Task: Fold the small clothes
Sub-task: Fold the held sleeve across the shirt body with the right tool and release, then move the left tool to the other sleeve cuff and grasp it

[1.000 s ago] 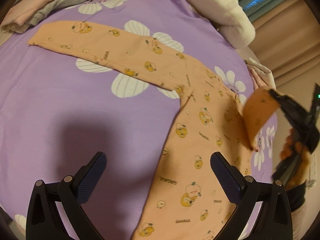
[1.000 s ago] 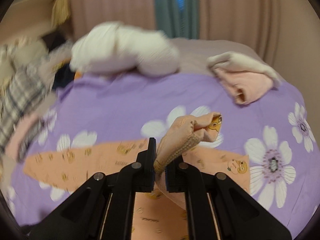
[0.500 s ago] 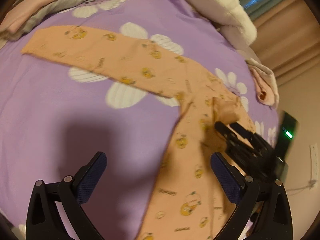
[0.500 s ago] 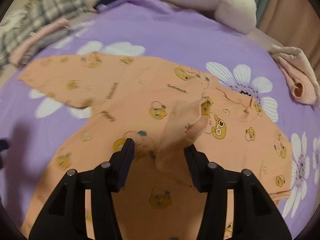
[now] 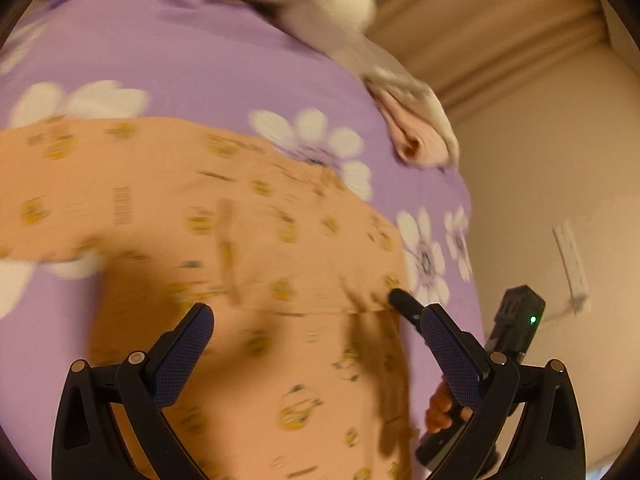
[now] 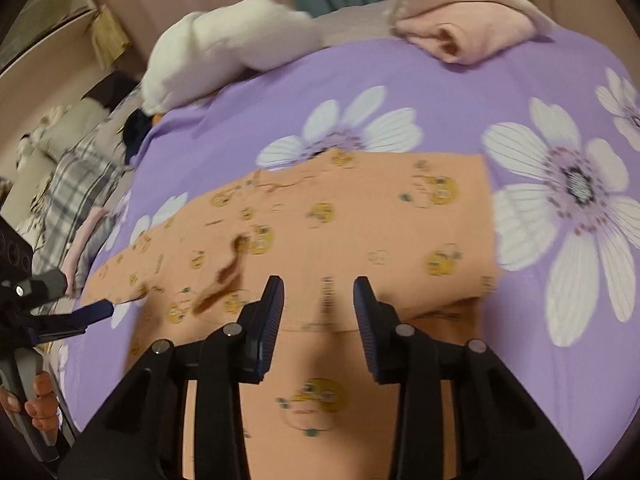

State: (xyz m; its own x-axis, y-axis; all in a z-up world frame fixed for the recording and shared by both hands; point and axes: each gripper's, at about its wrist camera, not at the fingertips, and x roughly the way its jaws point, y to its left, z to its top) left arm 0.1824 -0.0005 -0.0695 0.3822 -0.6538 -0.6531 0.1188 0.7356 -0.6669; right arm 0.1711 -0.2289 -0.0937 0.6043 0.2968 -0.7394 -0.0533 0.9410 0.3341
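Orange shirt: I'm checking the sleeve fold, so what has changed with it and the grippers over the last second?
The right gripper carried the right sleeve up and over the orange shirt, let it go, and now has nothing between its closing jaws. The sleeve lies folded flat across the body. The left gripper swung right, open and empty throughout. The left sleeve stayed spread on the purple sheet.

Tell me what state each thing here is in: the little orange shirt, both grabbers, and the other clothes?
Orange shirt: flat on the bedsheet, one sleeve folded across.
Right gripper: jaws closing, nothing between them.
Left gripper: open, empty.
Pink garment: folded.
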